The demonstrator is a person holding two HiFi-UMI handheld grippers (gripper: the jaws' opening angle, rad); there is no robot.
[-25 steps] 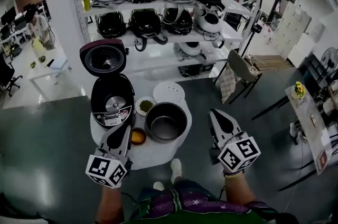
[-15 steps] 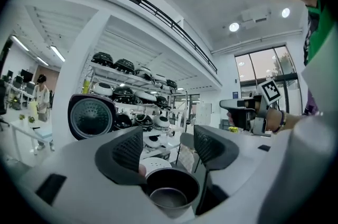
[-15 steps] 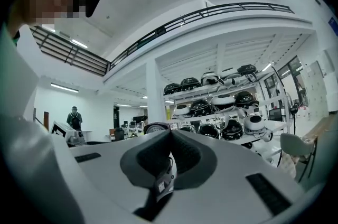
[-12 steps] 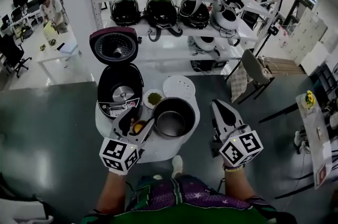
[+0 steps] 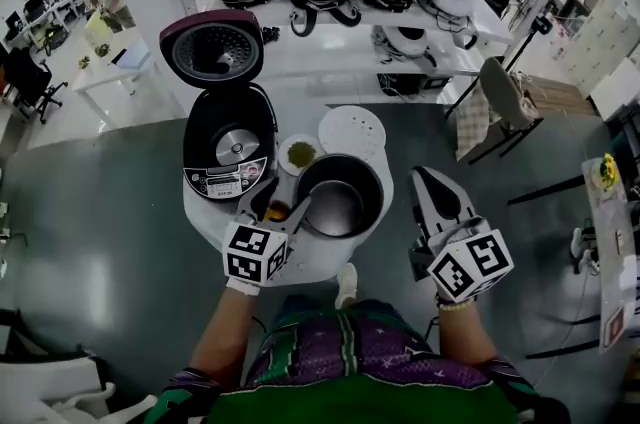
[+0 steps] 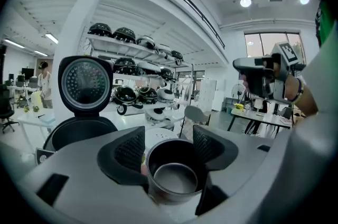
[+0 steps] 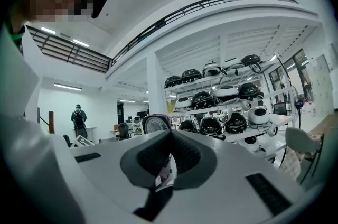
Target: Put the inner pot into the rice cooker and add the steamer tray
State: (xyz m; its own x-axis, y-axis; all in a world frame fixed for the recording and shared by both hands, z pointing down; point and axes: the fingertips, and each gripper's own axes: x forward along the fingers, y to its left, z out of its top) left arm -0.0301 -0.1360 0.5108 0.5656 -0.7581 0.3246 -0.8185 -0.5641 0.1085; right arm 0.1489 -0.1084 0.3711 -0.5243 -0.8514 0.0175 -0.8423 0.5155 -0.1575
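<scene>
Left gripper gapes wide before the inner pot at the table's right edge. Right gripper hangs beyond that edge, jaws pinched together on nothing.

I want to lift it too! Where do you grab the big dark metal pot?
Pinch its thin rim on the near-left side, one jaw inside, one outside. The dark round metal pot stands upright, open-topped, shows no handles and looks too wide to span; the open left gripper hovers nearest.
</scene>
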